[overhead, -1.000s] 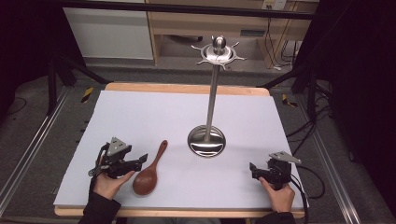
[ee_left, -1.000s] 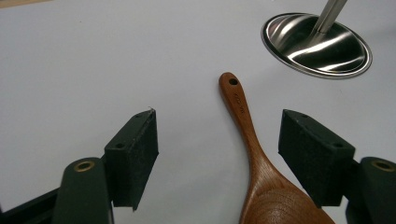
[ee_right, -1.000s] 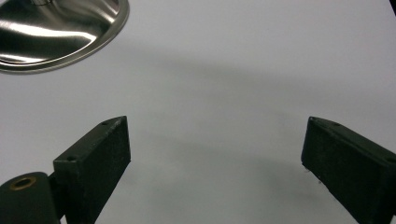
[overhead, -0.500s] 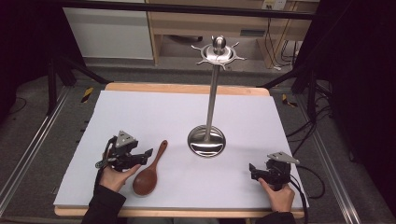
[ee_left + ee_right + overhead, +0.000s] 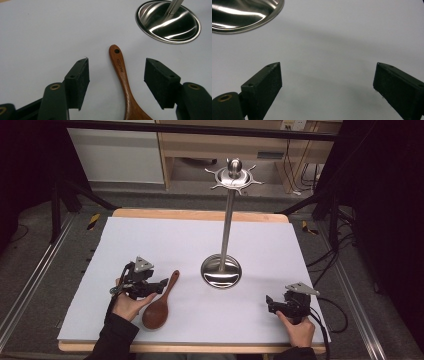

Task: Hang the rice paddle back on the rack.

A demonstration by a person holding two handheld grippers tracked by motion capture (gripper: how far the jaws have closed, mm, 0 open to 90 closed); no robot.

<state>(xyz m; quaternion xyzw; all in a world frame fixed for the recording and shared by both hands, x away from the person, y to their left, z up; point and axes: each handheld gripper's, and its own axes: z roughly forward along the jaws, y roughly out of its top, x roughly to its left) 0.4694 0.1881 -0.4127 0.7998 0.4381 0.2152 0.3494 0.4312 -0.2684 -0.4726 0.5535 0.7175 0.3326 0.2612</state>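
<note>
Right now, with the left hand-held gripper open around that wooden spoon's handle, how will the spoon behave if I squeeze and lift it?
The wooden spoon looks solid and stiff, so it probably won't bend. Its polished, rounded handle may slip or twist between the left hand-held gripper pads. The broad bowl likely outweighs the thin handle, so the bowl end may sag when lifted.

Brown wooden spoon (image 5: 123,77) — flat, ungripped

Dim surroundings; table evenly lit, perhaps overhead.
</note>
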